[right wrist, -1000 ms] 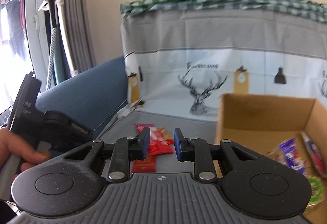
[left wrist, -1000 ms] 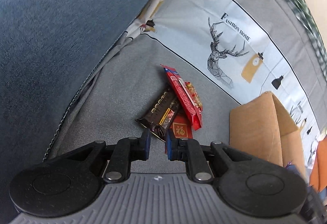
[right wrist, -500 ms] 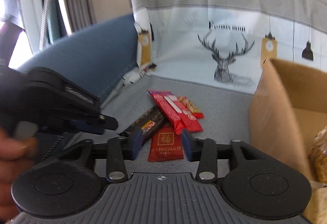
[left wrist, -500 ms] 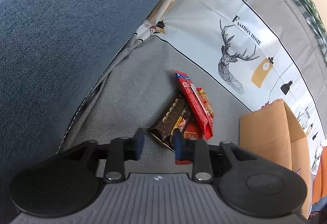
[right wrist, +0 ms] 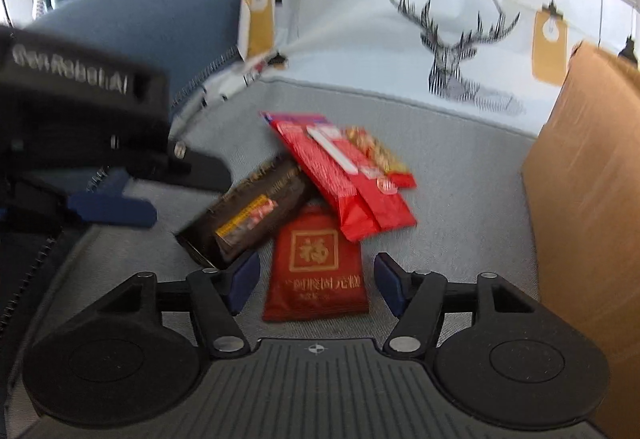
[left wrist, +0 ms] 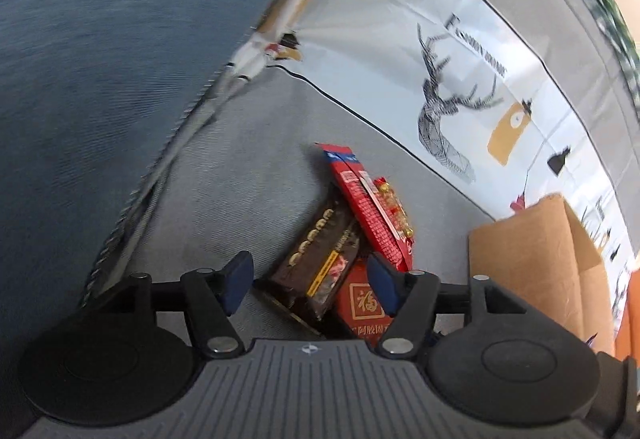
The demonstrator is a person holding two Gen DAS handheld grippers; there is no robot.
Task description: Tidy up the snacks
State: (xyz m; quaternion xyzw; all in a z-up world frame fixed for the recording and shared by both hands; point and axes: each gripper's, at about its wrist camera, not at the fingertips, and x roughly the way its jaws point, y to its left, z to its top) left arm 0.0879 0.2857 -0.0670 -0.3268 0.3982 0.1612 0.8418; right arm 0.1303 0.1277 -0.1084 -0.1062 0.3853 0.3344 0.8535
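Dark brown packet (right wrist: 248, 215), long red packets (right wrist: 340, 179) and red pouch (right wrist: 316, 271) lie overlapping.

Snack packets heaped left of the cardboard box.
The long packet (right wrist: 340, 175) is laid over the square pouch (right wrist: 316, 271) and bar (right wrist: 248, 215); the cardboard box (right wrist: 584, 199) is set well right.

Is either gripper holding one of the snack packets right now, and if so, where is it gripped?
Nothing is held. The left gripper and right gripper have just been opening their jaws above the dark brown snack packet and the square red packet.
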